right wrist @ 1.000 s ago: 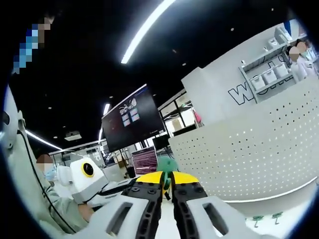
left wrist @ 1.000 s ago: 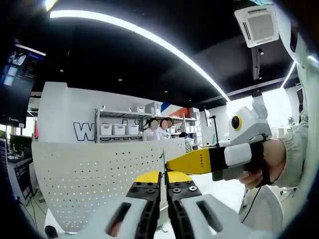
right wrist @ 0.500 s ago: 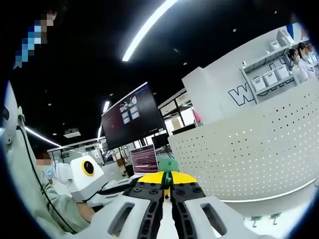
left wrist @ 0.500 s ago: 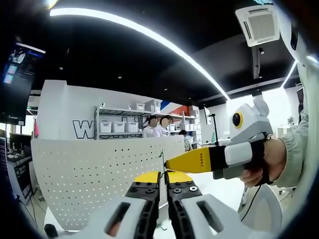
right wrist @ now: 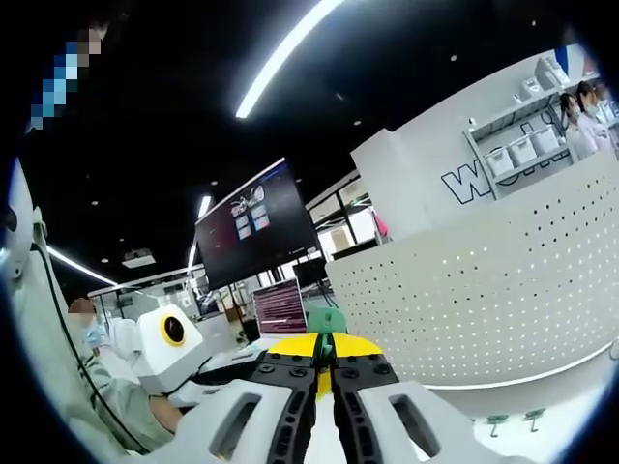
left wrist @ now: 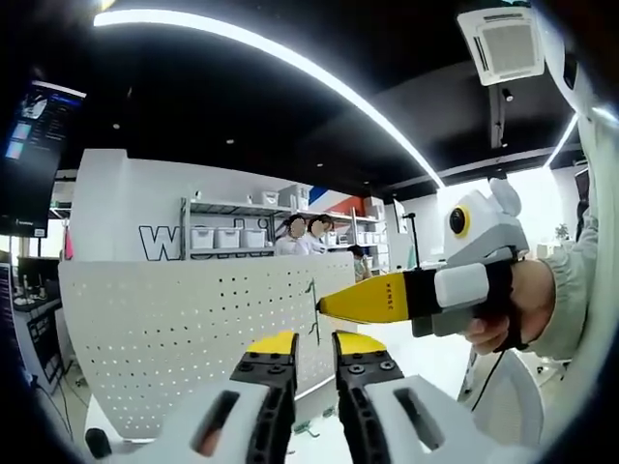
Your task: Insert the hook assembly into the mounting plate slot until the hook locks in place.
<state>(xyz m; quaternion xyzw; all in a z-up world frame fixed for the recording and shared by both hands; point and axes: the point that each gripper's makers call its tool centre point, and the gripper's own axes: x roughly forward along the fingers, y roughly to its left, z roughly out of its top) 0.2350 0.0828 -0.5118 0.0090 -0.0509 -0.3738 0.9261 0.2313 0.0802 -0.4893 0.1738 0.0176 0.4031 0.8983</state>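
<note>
Now, with the left gripper point(left wrist: 312, 350) standing narrowly apart and empty at lower centre, the right gripper point(right wrist: 324, 356) pinching the green hook point(right wrist: 326, 344) should ease it squarely into the perforated mounting plate point(left wrist: 174, 329); keep everything framed.

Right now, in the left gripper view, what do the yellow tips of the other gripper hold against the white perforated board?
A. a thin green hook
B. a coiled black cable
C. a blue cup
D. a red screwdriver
A: the right gripper pinches a thin green hook at the perforated board.
</note>
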